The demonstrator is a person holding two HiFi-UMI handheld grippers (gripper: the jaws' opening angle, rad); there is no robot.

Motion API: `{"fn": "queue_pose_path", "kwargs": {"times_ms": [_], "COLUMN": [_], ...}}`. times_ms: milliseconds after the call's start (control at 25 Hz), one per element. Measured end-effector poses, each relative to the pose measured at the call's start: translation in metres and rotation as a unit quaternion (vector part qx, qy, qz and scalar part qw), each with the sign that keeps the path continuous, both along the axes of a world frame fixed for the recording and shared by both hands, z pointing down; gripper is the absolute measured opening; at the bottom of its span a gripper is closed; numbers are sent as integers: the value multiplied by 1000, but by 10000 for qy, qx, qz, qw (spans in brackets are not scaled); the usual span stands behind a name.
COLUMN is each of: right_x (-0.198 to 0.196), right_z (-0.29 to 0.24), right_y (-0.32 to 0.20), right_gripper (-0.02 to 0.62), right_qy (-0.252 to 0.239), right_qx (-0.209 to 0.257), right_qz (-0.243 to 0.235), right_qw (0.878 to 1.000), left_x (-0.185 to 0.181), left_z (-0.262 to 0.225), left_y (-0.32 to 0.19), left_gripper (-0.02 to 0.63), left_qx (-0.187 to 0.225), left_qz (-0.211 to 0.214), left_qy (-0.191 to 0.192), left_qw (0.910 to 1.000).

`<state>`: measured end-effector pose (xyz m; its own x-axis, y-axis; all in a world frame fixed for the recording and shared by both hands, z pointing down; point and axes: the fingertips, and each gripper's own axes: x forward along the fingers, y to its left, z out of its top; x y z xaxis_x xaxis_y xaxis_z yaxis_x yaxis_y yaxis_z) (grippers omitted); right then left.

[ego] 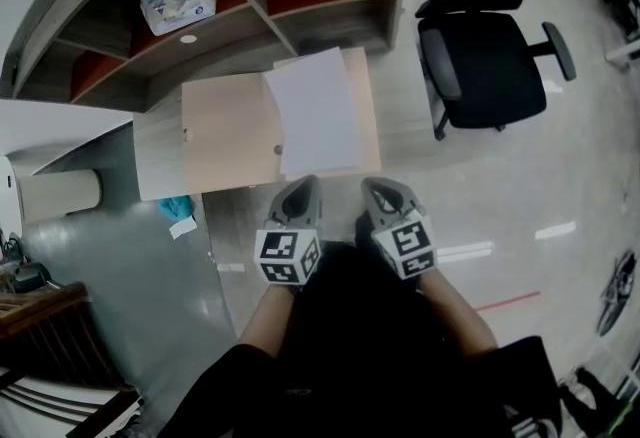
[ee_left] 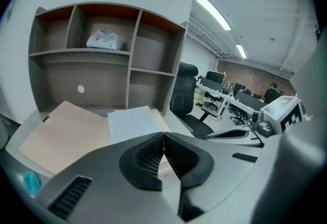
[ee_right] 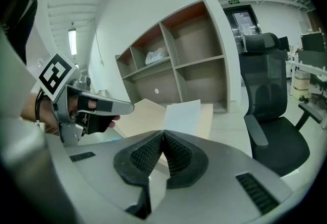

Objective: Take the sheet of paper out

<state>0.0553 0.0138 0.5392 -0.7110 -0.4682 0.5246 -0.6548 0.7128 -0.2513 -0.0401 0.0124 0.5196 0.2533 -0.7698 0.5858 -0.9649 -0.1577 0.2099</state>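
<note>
white sheet (ego: 318, 111) on open folder (ego: 228, 131); left tool (ego: 303, 185) and right tool (ego: 376, 185) both closed, empty

Grey left tongs (ego: 307, 183), right tongs (ego: 372, 184)

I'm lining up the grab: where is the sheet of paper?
In the head view, the sheet of paper lies on the right half of the open beige folder, left of the office chair.

Lighting: even, cool indoor light from ceiling strip lamps (ee_left: 217, 9); pale glare streaks on the glossy floor (ego: 556, 230); shadows soft and weak. Head view: slightly soft, dark toward the bottom. Both gripper views: fisheye, shelf unit (ee_right: 173, 59) lines bowed, black rim vignette, near fingers (ee_left: 148, 156) mildly blurred.
</note>
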Motion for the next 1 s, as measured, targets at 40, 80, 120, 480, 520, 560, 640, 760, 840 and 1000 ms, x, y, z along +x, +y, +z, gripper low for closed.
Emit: {"fn": "queue_pose_path", "kwargs": {"times_ms": [40,80,120,480,520,560,640,760,840,1000], "right_x": [2,3,3,-1,-1,-1,0,1,1,1], "right_z": [3,5,6,23,26,30,36,42,45,54], "right_y": [-2,-3,-3,-7,-7,-7,-8,-8,-10,-14], "right_gripper": [17,17,17,17,17,17,17,17,17,18], "right_qy": [20,31,35,104,117,128,121,83,83,106], "right_qx": [-38,-70,-95,-228,-282,-349,-505,-689,-758,-826], "right_qz": [11,21,18,15,36,70,196,410,507,629], "right_qw": [10000,10000,9999,9997,9995,9993,9985,9967,9958,9945], "left_x": [-1,-2,-3,-26,-28,-28,-27,-25,-25,-29], "left_z": [1,3,4,25,27,28,29,33,35,40], "left_y": [-1,-2,-2,-9,-11,-14,-20,-28,-33,-38], "left_gripper": [43,43,43,43,43,43,43,43,43,43], "left_qx": [-24,-57,-92,-340,-348,-349,-346,-353,-361,-372], "left_qz": [-15,-25,-34,-176,-152,-115,-25,98,169,273], "left_qy": [-12,-34,-61,-173,-188,-192,-180,-147,-129,-188], "left_qw": [10000,10000,9999,9991,9991,9991,9992,9992,9991,9988]}}
